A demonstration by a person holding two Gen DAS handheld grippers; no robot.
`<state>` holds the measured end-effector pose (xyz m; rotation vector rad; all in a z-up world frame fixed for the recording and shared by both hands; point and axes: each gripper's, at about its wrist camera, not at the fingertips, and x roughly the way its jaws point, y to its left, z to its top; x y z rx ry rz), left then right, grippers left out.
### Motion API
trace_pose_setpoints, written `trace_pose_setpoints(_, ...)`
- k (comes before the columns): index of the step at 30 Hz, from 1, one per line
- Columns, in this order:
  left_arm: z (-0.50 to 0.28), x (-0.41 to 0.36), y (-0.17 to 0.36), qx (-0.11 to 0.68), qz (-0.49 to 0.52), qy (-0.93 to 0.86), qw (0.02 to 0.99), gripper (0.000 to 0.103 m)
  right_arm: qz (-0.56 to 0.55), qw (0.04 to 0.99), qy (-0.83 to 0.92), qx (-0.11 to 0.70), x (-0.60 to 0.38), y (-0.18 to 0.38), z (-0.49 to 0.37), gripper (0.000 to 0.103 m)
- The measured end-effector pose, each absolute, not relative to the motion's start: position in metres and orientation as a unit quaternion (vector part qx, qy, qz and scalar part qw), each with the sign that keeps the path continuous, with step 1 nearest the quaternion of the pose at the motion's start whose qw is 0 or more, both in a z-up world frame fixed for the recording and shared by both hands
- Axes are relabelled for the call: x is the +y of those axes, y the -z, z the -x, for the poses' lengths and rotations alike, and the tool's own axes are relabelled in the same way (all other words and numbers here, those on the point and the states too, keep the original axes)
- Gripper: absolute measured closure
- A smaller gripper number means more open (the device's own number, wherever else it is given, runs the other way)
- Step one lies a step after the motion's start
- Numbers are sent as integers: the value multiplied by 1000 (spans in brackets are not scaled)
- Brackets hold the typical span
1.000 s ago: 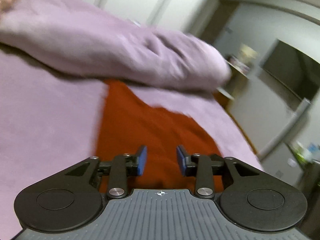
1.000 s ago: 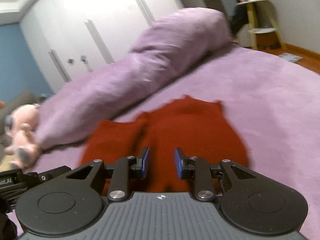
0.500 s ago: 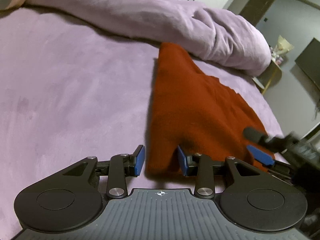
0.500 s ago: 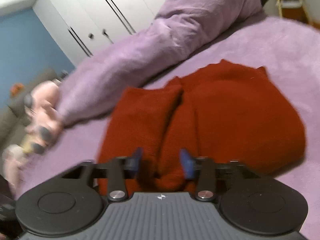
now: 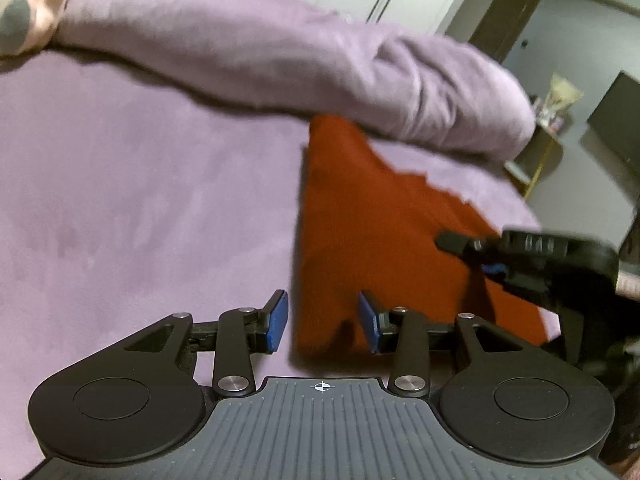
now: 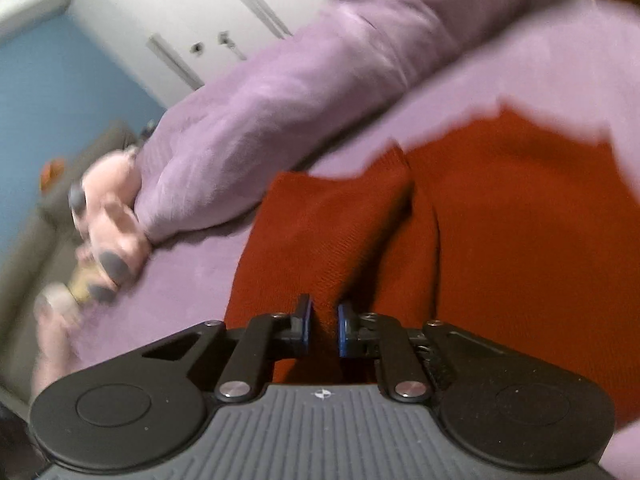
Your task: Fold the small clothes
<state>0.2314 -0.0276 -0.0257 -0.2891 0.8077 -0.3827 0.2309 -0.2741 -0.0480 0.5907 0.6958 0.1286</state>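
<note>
A bedroom with white wardrobe doors (image 6: 160,12) and a blue wall (image 6: 44,92) framed the scene, its bed (image 5: 120,184) covered in a lilac plush spread. A rolled lilac duvet (image 5: 280,60) lay across the far side of the bed, and a pink soft toy (image 5: 28,4) with grey paw pads sat at the roll's left end. A rust-red knitted garment (image 5: 360,216) lay flat on the bed, its far corner touching the foot of the duvet roll.

In the left wrist view, the left gripper (image 5: 323,322) hovered low over the garment's near left corner with its blue-padded fingers (image 5: 278,320) spread wide; the garment's left edge ran between them, and neither pad could be seen pressing on the cloth. The right gripper (image 5: 490,258) appeared at the right of that view, blurred, low over the garment's right part.

In the right wrist view, the right gripper (image 6: 323,328) had its blue pads drawn close together, with only a narrow gap, and a ridge of the red garment (image 6: 500,220) stood in that gap; whether the pads actually pinched the knit could not be told through the blur. A fold line ran up the garment from the fingers towards the duvet (image 6: 280,92), splitting it into a narrower left panel and a broader right one. The toy (image 6: 108,224) showed blurred at left.
</note>
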Motion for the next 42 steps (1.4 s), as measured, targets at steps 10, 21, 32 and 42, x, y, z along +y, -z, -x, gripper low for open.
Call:
trace_pose_setpoints(10,-254,-38,48,422,162,189,872,56,-256,904,-47,340,-293,56,-206,77)
trace_pose_setpoints(21,-252,-39,48,427,155,185,871,55,-420,831,-83,354,-330,72,-231,41)
trace_pose_setpoints(32,-213,-53,39,413,46,221,882,55,-115,925,-37,361,-246,25,-258,88)
trace_pose_setpoints(42,-229,-69,49,440,93,197,871,58,13,948,44,316,-270,7,-212,88)
